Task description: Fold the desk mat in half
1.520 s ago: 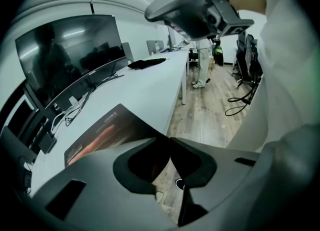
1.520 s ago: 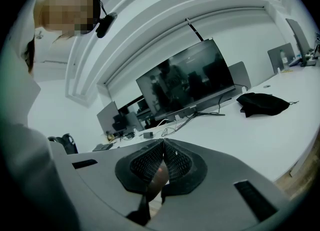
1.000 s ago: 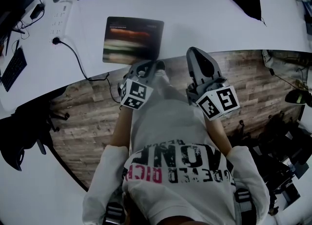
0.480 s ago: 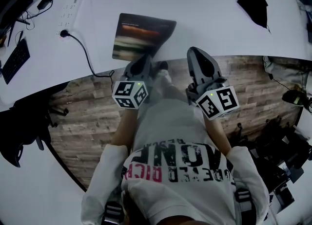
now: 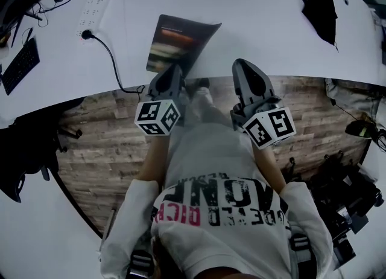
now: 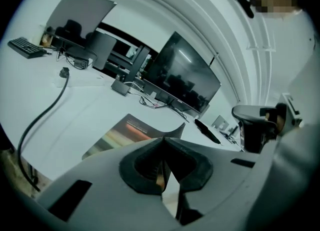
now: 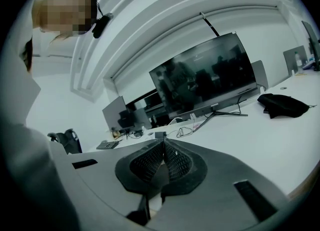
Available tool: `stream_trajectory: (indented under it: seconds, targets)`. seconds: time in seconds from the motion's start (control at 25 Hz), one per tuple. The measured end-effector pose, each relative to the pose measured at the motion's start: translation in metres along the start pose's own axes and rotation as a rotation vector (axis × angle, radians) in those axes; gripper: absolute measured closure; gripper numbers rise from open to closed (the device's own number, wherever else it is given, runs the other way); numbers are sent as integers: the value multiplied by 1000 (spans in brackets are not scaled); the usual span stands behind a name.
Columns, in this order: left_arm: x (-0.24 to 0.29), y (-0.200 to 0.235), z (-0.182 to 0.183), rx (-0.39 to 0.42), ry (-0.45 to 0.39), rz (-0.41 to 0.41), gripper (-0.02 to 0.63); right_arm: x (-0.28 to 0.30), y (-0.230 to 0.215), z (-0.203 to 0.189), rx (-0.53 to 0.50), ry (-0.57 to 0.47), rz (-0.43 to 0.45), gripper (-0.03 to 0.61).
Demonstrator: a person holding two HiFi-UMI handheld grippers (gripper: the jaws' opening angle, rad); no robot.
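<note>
The desk mat (image 5: pixel 181 39), dark with blurred colour bands, lies on the white desk (image 5: pixel 259 24) close to its front edge. My left gripper (image 5: pixel 170 70) is at the mat's near right corner, shut on it. That side of the mat is lifted, so its right edge runs slanted. In the left gripper view the mat (image 6: pixel 125 135) spreads beyond the closed left gripper (image 6: pixel 162 142), with its far right corner curled up. My right gripper (image 5: pixel 242 64) hangs off the desk's front edge, shut with nothing in it, as the right gripper view of the right gripper (image 7: pixel 163 147) also shows.
A power strip (image 5: pixel 93 9) and its black cable (image 5: pixel 108 54) lie left of the mat. A keyboard (image 5: pixel 18 66) sits far left, a black cloth (image 5: pixel 319 6) at the back right. A wide monitor (image 6: pixel 182 80) stands at the desk's far side. Wooden floor (image 5: pixel 102 139) lies below.
My left gripper has moved forward to the mat's near right corner and closed on it. The mat's outline went from a flat rectangle to a slanted shape. The right gripper stayed put.
</note>
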State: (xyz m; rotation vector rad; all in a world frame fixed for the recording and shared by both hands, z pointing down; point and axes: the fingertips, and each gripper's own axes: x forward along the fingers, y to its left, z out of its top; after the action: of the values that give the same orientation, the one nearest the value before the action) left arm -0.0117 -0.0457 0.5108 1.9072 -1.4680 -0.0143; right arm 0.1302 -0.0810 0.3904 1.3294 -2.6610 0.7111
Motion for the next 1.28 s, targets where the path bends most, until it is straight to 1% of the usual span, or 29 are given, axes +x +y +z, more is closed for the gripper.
stream_trajectory:
  seconds: [0.48, 0.96, 1.28]
  targets:
    - [-19, 48, 19, -46, -68, 127, 601, 21, 18, -6, -13, 33, 36, 578]
    - [-30, 81, 28, -56, -91, 213, 601, 39, 29, -6, -30, 51, 59, 577]
    - [-37, 110, 32, -61, -95, 286, 601, 49, 35, -6, -39, 62, 67, 577]
